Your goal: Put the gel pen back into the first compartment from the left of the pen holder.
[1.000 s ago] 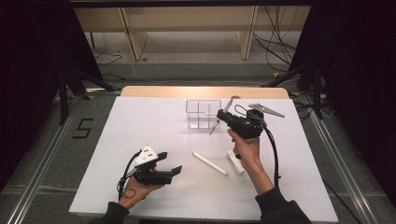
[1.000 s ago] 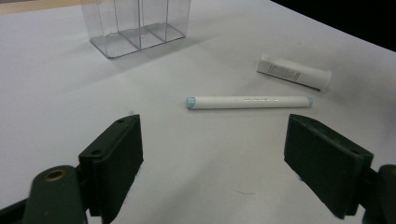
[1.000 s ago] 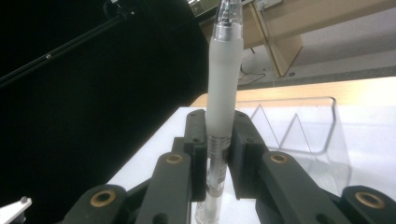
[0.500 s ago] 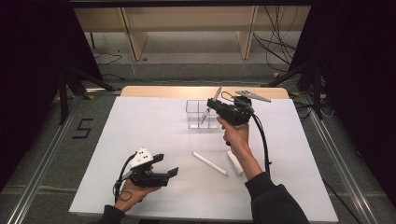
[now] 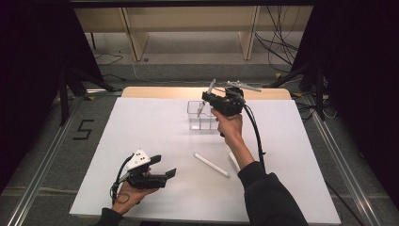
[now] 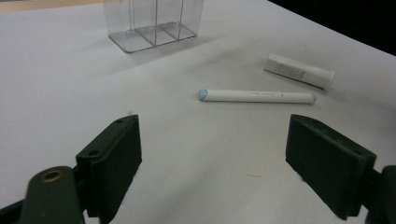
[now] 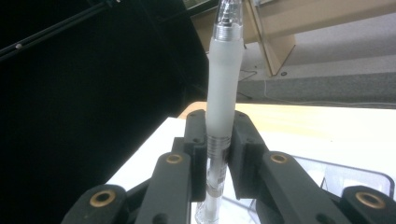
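Right gripper (image 5: 205, 100): was held up over the far middle of the table, above the clear organiser; its jaws were clamped on a pen, seen plainly in the right gripper view (image 7: 219, 144).
Pen (image 7: 224, 88): had a frosted white grip, a metal ring below it and a clear barrel; it stood nearly upright between the two black pads, the clear end sticking up past them and the other end pointing down toward the organiser. In the high view (image 5: 206, 99) it leaned slightly, its lower tip at or just inside the organiser's top; whether it touched the wall I could not tell.
Clear organiser (image 5: 194, 123): a see-through box with inner dividers, standing upright at the far middle of the table, also seen in the left gripper view (image 6: 154, 23).
Left gripper (image 5: 168, 173): was held low near the table's near-left edge, pointing toward the middle; its jaws were spread wide with nothing between them (image 6: 212, 158).
White marker (image 6: 257, 96): lay flat on the table, pale blue end cap toward the left gripper's side, well apart from the organiser (image 5: 211, 165).
White tube (image 6: 299, 71): lay flat just beyond the marker, near it but apart.
Table (image 5: 141, 122): had a white top with a wooden strip along the far edge.
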`<action>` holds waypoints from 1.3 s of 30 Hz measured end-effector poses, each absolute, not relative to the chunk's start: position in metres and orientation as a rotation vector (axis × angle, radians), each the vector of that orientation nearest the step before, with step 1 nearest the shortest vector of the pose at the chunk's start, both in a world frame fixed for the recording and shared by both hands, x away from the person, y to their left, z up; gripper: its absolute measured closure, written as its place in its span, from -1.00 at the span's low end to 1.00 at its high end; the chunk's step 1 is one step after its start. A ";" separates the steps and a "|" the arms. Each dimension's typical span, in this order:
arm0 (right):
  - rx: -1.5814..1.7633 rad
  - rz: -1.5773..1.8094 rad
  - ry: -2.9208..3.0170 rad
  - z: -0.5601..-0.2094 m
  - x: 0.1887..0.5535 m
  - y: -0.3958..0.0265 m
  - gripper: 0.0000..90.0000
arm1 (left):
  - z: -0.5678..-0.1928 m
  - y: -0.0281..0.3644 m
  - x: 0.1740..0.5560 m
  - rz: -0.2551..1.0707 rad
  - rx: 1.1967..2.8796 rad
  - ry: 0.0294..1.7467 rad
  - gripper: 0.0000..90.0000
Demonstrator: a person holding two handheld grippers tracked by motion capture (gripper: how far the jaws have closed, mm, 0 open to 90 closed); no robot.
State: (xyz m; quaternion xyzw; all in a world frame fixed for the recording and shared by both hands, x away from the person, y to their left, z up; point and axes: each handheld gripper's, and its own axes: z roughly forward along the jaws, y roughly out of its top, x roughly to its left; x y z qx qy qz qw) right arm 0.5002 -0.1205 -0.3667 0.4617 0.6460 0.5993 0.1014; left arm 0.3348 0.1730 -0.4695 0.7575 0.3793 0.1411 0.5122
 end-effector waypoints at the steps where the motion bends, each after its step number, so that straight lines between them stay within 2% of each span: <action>1: 1.373 1.769 1.903 -0.367 0.503 -0.119 0.77 | -0.469 0.173 0.334 0.341 1.826 0.909 -0.60; 22: 1.436 1.645 1.890 -0.372 0.540 -0.094 0.77 | -0.470 0.177 0.332 0.321 1.800 0.916 -0.60; 39: 1.427 1.547 1.930 -0.381 0.550 -0.078 0.76 | -0.469 0.177 0.332 0.324 1.807 0.910 -0.61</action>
